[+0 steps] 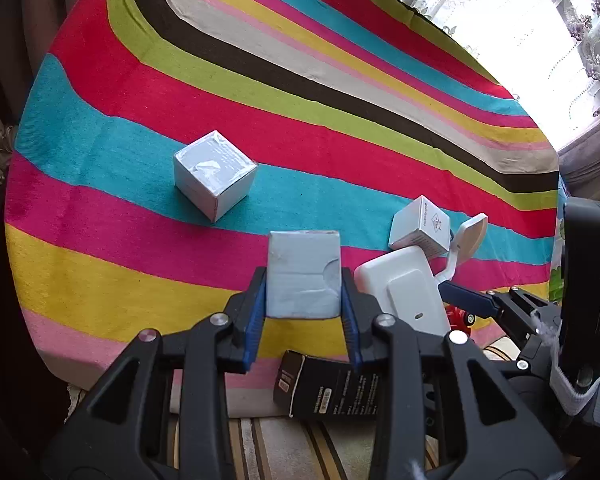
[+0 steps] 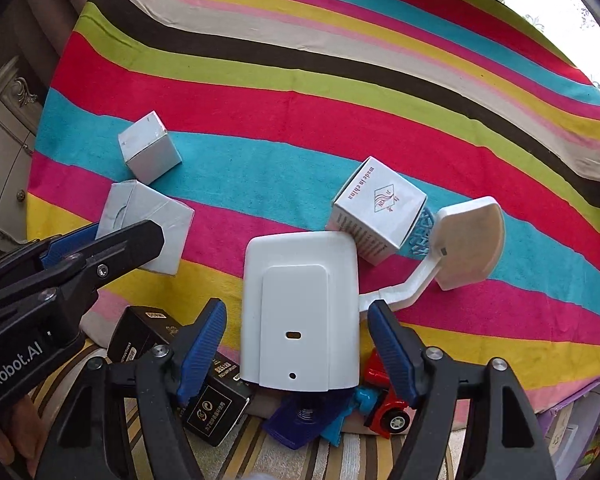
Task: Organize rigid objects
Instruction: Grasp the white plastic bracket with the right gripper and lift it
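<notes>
Your left gripper (image 1: 304,300) clenches a pale box (image 1: 303,274) between its fingers, just above the striped cloth (image 1: 140,92). Your right gripper (image 2: 296,340) has its fingers released on either side of a white plastic device (image 2: 300,312), not touching it.

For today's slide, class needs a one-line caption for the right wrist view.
Open right tool straddles a white plastic device on the striped cloth; left tool grips a pale box.
</notes>
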`<state>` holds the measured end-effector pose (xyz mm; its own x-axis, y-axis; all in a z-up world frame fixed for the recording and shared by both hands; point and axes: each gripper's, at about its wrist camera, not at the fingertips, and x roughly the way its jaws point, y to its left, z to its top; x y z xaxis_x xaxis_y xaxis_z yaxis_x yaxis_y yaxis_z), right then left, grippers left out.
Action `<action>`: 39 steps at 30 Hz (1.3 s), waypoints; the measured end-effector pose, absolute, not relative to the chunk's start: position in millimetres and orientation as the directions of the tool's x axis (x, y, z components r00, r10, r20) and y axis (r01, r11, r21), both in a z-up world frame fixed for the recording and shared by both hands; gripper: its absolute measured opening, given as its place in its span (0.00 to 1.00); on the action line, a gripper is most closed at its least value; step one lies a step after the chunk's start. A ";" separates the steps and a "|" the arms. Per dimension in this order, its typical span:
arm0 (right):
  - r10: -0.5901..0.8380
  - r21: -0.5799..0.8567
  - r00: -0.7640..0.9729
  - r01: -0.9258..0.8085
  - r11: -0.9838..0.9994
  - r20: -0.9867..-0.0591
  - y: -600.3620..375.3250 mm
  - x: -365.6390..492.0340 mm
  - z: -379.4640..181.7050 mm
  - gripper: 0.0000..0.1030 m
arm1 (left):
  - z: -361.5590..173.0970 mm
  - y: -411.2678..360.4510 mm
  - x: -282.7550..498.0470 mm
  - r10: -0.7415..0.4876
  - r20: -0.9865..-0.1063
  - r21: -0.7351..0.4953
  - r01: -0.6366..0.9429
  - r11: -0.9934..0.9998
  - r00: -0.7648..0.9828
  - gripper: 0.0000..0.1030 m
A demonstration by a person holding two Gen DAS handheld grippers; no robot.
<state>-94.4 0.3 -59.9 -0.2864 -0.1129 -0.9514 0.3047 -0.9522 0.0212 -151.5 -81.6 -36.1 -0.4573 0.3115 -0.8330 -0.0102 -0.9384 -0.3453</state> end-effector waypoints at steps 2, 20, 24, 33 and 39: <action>-0.088 -0.008 -0.299 0.306 -0.952 -0.950 -2.2 -94.0 -60.8 0.72 | -35.6 -84.5 -149.8 0.308 -0.832 -0.345 -0.006 -0.939 -0.461 0.37; -0.110 -0.014 -0.344 0.337 -0.941 -0.933 0.9 -83.5 -59.5 0.65 | -32.7 -83.9 -143.8 0.286 -0.821 -0.336 0.013 -0.942 -0.495 0.37; -0.131 -0.003 -0.382 0.330 -0.944 -0.915 7.0 -79.1 -46.1 0.64 | -29.5 -80.8 -141.2 0.281 -0.818 -0.333 0.015 -0.943 -0.501 0.37; -0.174 0.040 -0.426 0.307 -0.951 -0.888 28.4 -63.1 -26.4 0.63 | -16.9 -69.6 -133.3 0.273 -0.811 -0.320 0.001 -0.947 -0.518 0.37; -0.195 0.075 -0.452 0.269 -0.960 -0.870 49.9 -62.1 -18.8 0.50 | -9.5 -59.2 -127.8 0.274 -0.805 -0.312 -0.017 -0.950 -0.526 0.37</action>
<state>-62.1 49.9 -18.8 -0.4525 -0.1949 -0.8702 0.2686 -0.9603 0.0754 -127.8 -59.2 -9.5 -0.5261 0.2739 -0.8051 -0.0173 -0.9500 -0.3118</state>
